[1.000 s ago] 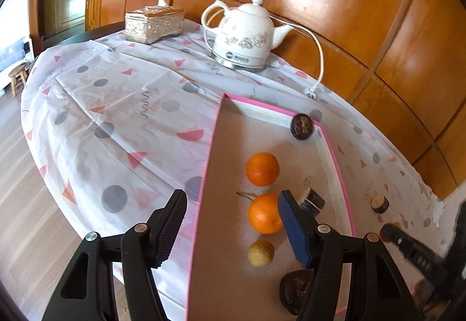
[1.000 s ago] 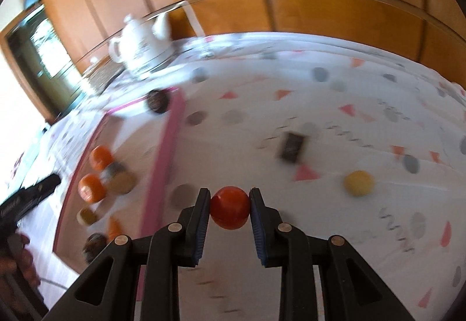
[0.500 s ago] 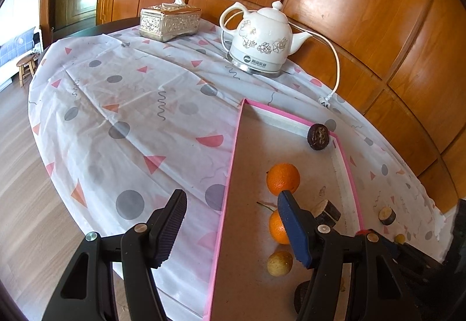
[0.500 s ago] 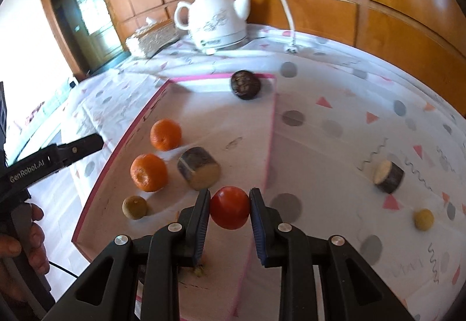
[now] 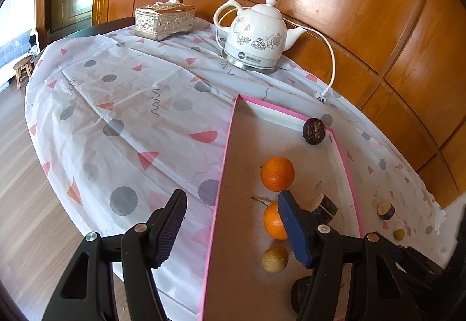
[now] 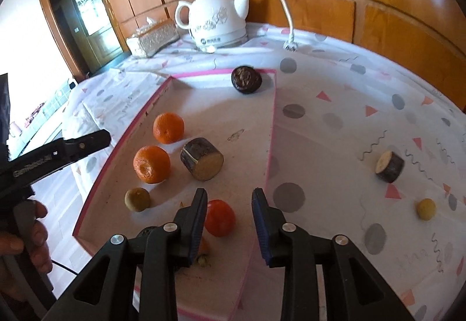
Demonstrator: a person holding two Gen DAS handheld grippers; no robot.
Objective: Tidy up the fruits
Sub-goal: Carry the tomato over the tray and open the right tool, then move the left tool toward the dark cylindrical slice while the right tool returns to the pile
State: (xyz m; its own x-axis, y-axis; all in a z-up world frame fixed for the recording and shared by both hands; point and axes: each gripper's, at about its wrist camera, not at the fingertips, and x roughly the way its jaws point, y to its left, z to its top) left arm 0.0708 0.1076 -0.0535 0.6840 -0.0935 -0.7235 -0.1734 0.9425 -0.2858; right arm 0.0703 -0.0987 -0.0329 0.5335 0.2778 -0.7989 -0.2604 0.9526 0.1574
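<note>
The right gripper (image 6: pixel 228 213) hangs over the near end of the pink-rimmed tray (image 6: pixel 271 128), its jaws opening around a tomato (image 6: pixel 220 217). The tomato sits low between them on the tray floor; the left pad may just touch it, the right pad stands clear, so the pinch is off. The step in hand looks like the release.

To do it well: let the jaws spread fully before lifting, so neither pad drags the tomato. It is round and smooth and may roll, so lift straight up and back – no sideways sweep. Just under the left finger lie an orange scrap and a dark fruit, partly hidden; the exit should not nudge them.

Already in the tray are 2 oranges (image 6: pixel 168 128) (image 6: pixel 151 164), a cut log-like piece (image 6: pixel 202 159), a small tan fruit (image 6: pixel 137 199) and a dark round one (image 6: pixel 246 79) at the far rim. Still out on the tabletop (image 6: pixel 335 93), to the tray's right, are another cut piece (image 6: pixel 389 166) and a yellow ball (image 6: pixel 425 208) – likely the next pickups.

The left gripper (image 5: pixel 230 226) hovers over the tray's left rim, jaws spread about halfway and holding nothing.
</note>
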